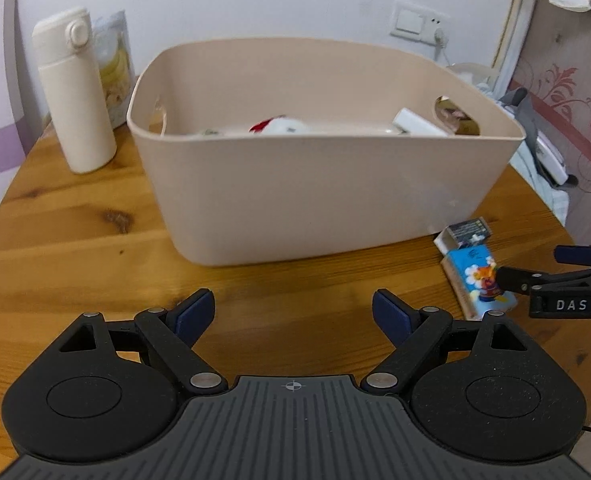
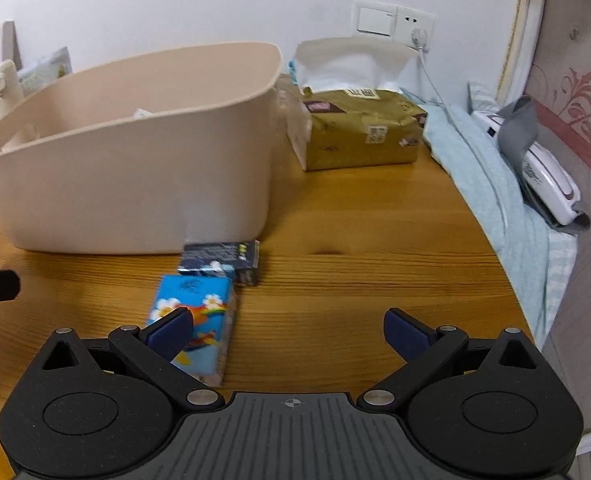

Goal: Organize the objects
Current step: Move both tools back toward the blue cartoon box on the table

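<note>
From the left wrist view, the left tongs [image 1: 293, 314] have their blue pads wide apart, and only bare wooden table [image 1: 75, 232] lies between them. Straight ahead of these tongs sits a big beige tub [image 1: 319, 192]. Some small things lie inside it, among them something white and red. Ahead and to the left stands a cream bottle [image 1: 75, 96], with a picture packet [image 1: 115, 68] just behind it. Off to the right, a blue tissue pack [image 1: 475, 280] lies flat on the table, touching a small dark box [image 1: 469, 230] by the tub. The right tongs [image 1: 535, 266] reach in there, just over the pack.

From the right wrist view, the right tongs [image 2: 289, 330] are wide apart too and hold nothing. The blue tissue pack [image 2: 199, 312] lies under their left pad. The dark box [image 2: 225, 258] is just ahead of it, beside the tub [image 2: 135, 168]. Farther ahead sits a gold tissue bag [image 2: 363, 132]. A light blue cloth [image 2: 495, 184] lies to the right.
</note>
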### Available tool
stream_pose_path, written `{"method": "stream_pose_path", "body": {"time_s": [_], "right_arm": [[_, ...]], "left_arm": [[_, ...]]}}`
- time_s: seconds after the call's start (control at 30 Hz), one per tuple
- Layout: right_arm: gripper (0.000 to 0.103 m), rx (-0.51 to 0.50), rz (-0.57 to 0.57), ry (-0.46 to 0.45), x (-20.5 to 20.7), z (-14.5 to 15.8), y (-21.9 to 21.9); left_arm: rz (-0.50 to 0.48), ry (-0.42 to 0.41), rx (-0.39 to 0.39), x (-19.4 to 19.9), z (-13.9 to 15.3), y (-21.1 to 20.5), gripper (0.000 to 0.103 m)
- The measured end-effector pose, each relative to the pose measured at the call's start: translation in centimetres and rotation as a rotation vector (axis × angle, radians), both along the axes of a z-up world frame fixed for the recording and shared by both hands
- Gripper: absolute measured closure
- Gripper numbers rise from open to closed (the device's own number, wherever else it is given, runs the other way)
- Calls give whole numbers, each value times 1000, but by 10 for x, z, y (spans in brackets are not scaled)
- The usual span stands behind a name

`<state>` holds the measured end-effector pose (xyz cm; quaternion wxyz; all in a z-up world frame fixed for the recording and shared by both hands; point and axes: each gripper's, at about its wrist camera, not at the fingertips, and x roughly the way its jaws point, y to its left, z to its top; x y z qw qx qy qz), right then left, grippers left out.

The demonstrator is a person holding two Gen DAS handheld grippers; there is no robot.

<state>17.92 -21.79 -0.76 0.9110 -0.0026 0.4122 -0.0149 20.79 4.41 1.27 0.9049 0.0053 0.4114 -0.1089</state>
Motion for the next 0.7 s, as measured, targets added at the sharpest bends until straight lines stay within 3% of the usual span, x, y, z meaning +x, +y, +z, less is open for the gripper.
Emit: {"method": "stream_pose_path", "body": {"time_s": [0.2, 0.7], "right_arm": [[0, 3, -29, -3, 2, -4, -4], [0, -53, -88, 16, 6, -10, -9]], "left_arm": [[25, 38, -39, 4, -6, 7, 16], [36, 59, -45, 6, -12, 12, 15]]}}
